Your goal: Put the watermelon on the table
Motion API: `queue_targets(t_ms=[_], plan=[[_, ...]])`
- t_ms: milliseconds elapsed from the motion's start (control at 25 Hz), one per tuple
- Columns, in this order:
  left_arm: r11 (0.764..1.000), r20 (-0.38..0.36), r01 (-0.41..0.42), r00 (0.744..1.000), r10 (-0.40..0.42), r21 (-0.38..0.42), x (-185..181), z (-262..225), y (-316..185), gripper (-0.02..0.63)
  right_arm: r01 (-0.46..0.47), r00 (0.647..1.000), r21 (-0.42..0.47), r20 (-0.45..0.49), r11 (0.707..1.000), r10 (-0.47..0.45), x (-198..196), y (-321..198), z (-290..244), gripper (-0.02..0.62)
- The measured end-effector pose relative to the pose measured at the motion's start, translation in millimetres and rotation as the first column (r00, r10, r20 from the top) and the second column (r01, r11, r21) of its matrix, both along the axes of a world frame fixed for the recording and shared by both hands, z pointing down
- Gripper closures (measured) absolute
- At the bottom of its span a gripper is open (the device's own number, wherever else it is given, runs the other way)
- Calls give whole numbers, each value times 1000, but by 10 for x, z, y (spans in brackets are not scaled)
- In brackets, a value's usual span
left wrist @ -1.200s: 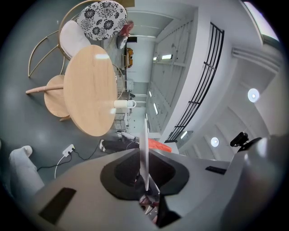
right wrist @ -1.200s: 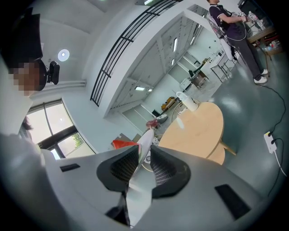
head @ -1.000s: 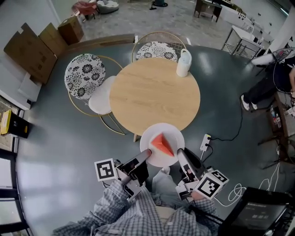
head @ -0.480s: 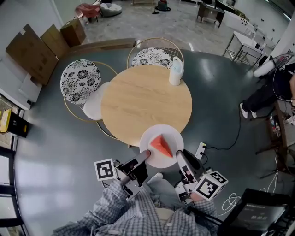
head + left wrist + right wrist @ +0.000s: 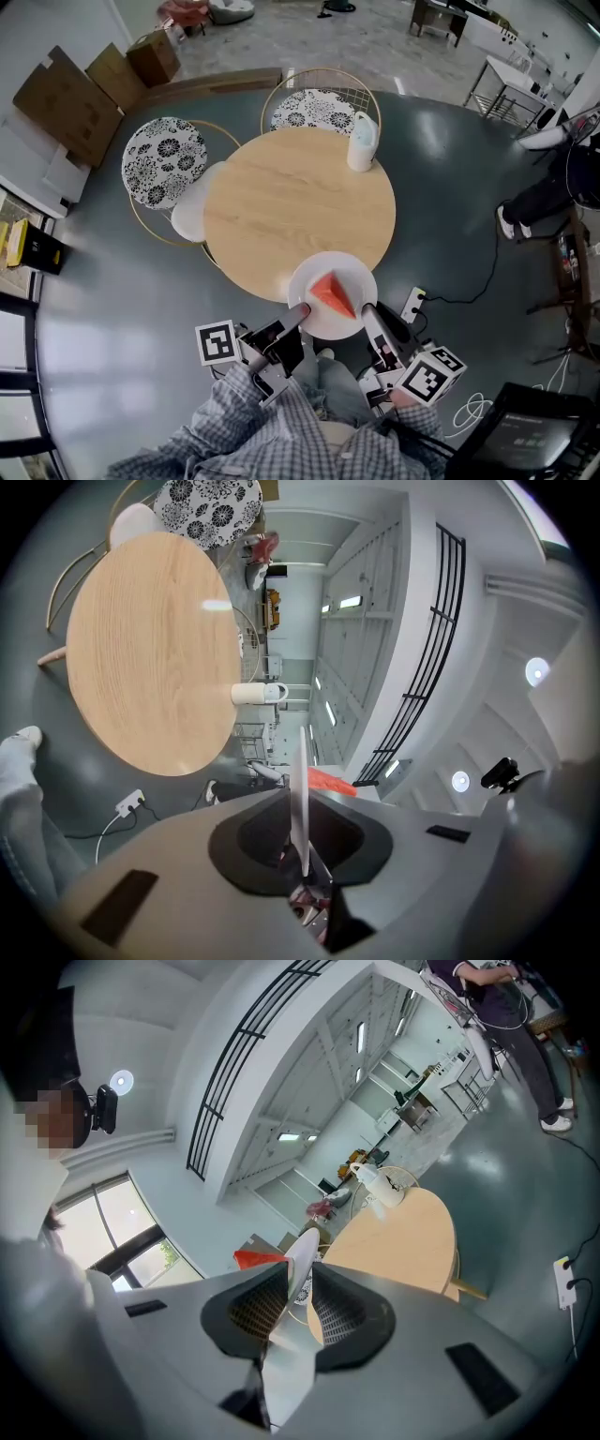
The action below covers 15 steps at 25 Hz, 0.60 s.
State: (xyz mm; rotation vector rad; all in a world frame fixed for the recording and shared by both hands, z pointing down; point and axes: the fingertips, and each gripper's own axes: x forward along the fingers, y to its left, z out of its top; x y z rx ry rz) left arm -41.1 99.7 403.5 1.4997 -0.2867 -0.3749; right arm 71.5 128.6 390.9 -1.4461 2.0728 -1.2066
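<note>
While clamped at two points of its rim, lies level as a white plate (image 5: 354, 272) across the 5 o'clock edge of the round wooden table (image 5: 281, 197), part over the wood, part out over the grey floor (image 5: 122, 309). Cannot tell whether resting on the tabletop or just above it. Bears the watermelon (image 5: 330, 293), a red wedge, near its middle.

Gripped at the plate's 7 o'clock by the left gripper (image 5: 300, 310), jaws drawn nearly together and pinching the thin white rim edge-on between the dark pads. Gripped at 4 o'clock by the right gripper (image 5: 365, 308), jaws likewise close and squeezing the rim. Shows in both gripper views as a slim white blade between the pads, with the red slice just beyond.

Reached from 6 o'clock by arms in checked sleeves (image 5: 234, 422), with a marker cube (image 5: 217, 343) at the back of each tool.

On the table at 1 o'clock, a white jug (image 5: 362, 142), upright, well apart from the plate. Around the table, a patterned chair (image 5: 319, 105) at 12 o'clock, a second patterned seat (image 5: 166, 159) at 10 o'clock, and a plain white seat (image 5: 192, 208) at 9 o'clock, just beside the edge. On the floor at 4 o'clock, a white power strip (image 5: 412, 304) on a black cable. Far off at 10 o'clock, cardboard boxes (image 5: 61, 103) by the wall. At 3 o'clock, a person's legs (image 5: 539, 192) in dark trousers
</note>
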Motion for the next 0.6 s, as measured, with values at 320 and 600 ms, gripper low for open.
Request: queue_targets(t_ms=[320,600], plan=[[999,-7,-28,1000,28,-17,84,39,-409,565,-23,1000,-16,-19,1000,22,75,-390,9,509],[998,-17,-64,998,64,-10,127,40,-831,565,-64,998,-13,-31,998,63,100,-769,3,509]])
